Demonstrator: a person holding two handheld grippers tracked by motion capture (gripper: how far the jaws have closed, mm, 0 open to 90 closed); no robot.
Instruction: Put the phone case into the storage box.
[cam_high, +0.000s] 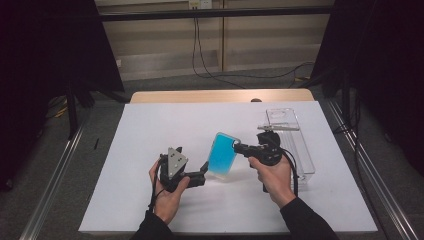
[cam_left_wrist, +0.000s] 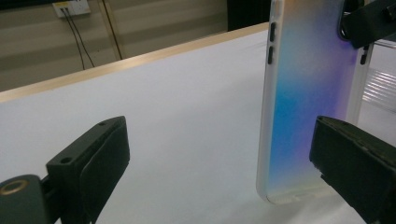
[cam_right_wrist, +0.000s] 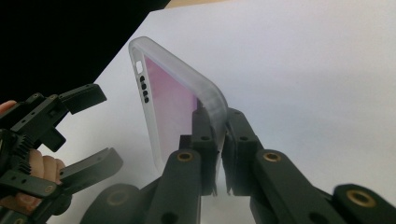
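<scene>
A translucent phone case (cam_high: 222, 154), tinted blue to violet, is held upright over the white tabletop (cam_high: 150, 150), its lower short edge close to the surface; whether it touches cannot be told. The case is clamped at its upper corner by the right gripper (cam_high: 236, 147), whose jaws are clenched on the frosted rim, one jaw on each face of the case, as is seen in the right gripper view (cam_right_wrist: 215, 140). The left gripper (cam_high: 204, 166) is held just beside the lower end of the case with its jaws released and spread wide. In the left gripper view (cam_left_wrist: 219, 163) the case (cam_left_wrist: 308, 102) is seen standing between the jaws, close to one jaw and well apart from the other, pressed by neither. A clear plastic box (cam_high: 292, 137) lies beyond the case.
</scene>
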